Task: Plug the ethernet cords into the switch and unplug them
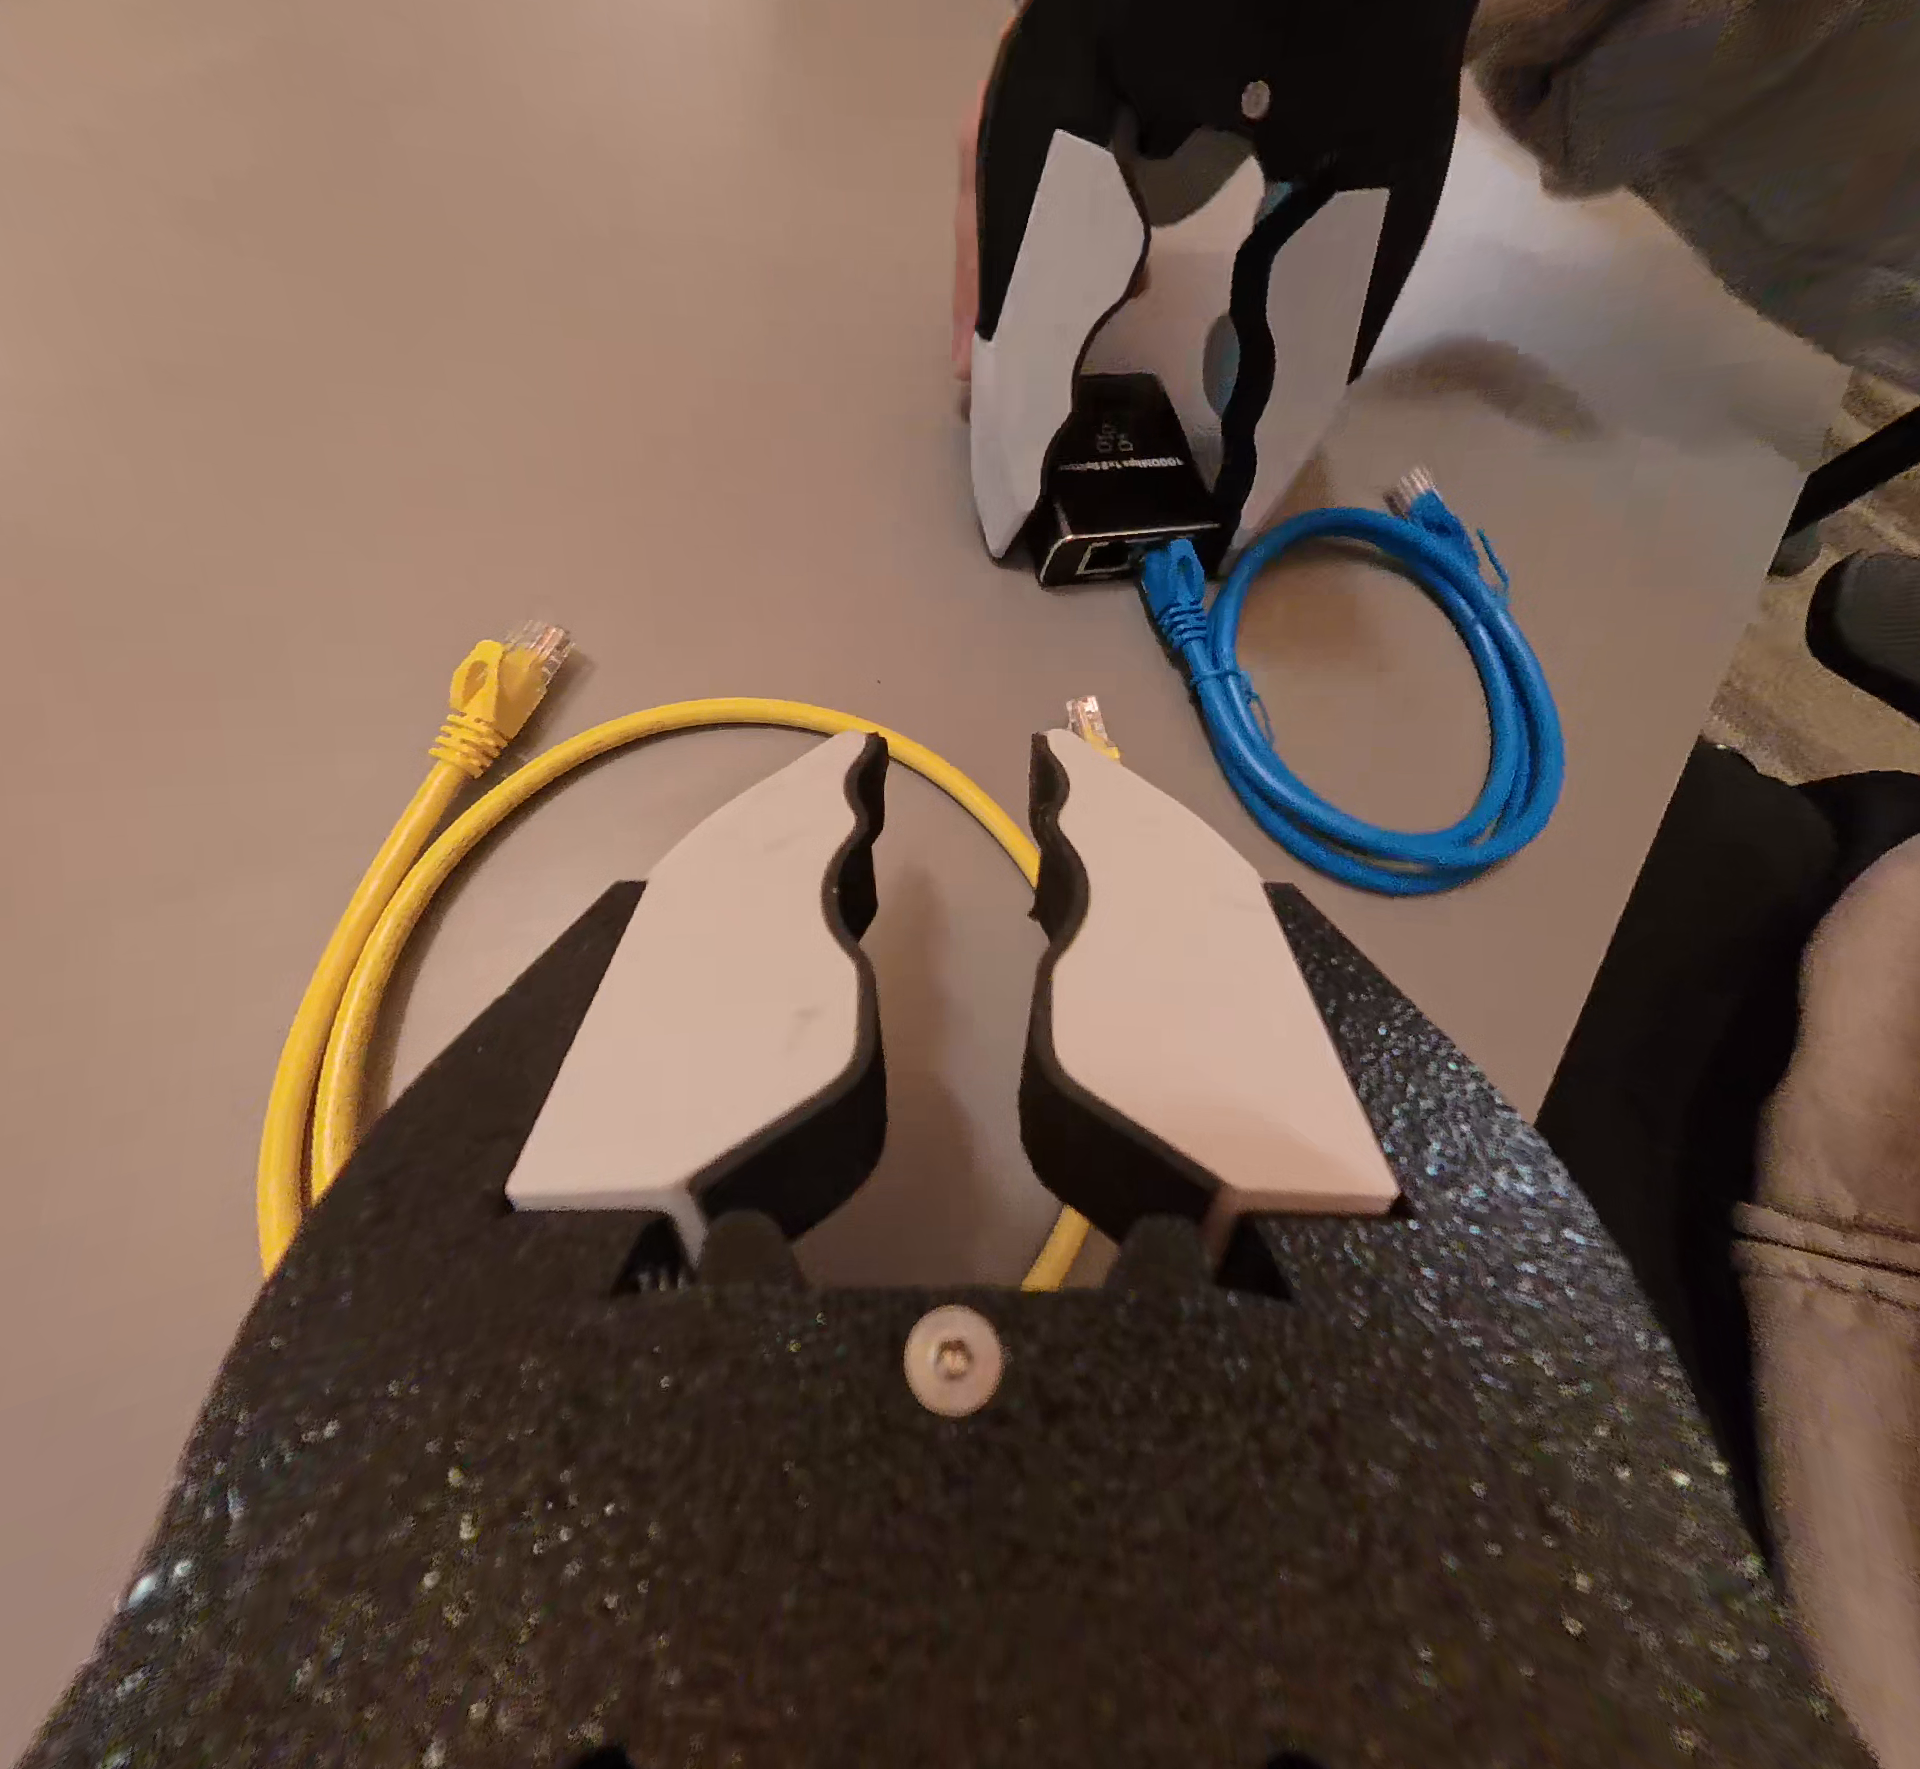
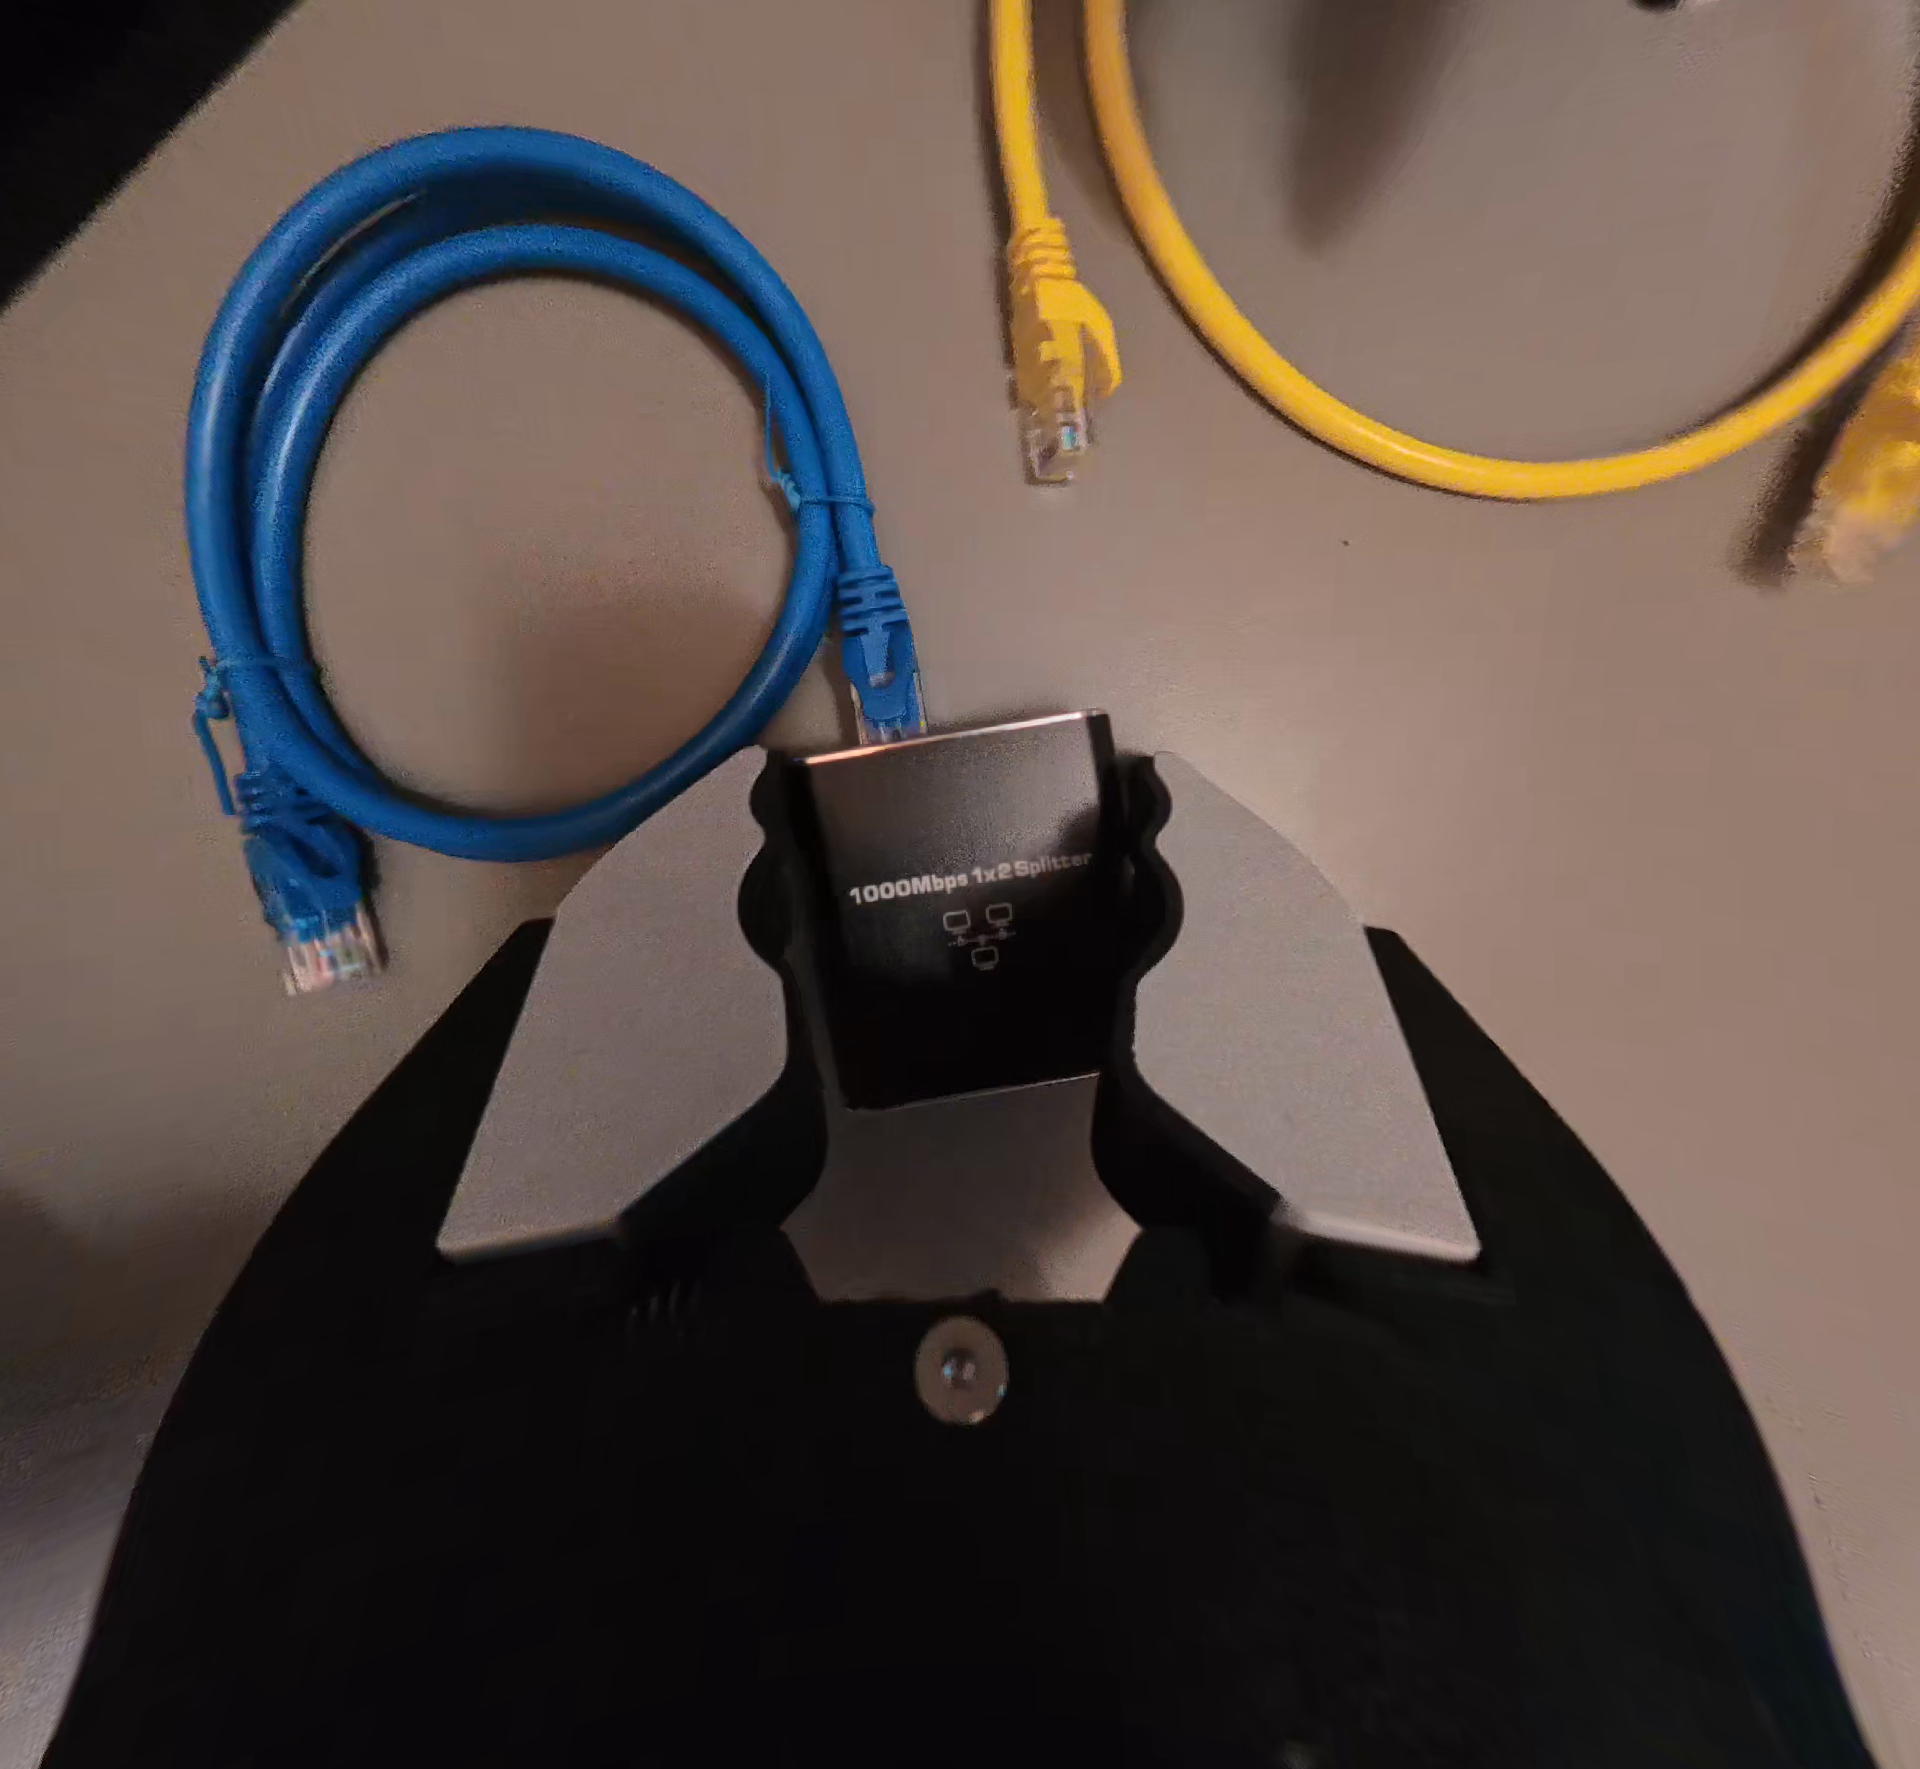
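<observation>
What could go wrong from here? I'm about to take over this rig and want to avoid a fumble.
1. The blue cord is tied in a tight coil with one plug in the switch; lifting the switch would probably drag the coil along.
2. The left gripper hangs open over the yellow cord; closing there could pinch cable rather than a plug.
3. The right gripper holds only the switch's sides, so pushing a plug might slide it.

The right tool (image 2: 951, 769) gripped a black switch (image 2: 961, 919) on the table (image 2: 1455, 784). A coiled blue cord (image 2: 499, 493) was plugged into it; a yellow cord (image 2: 1143, 265) lay near.
</observation>
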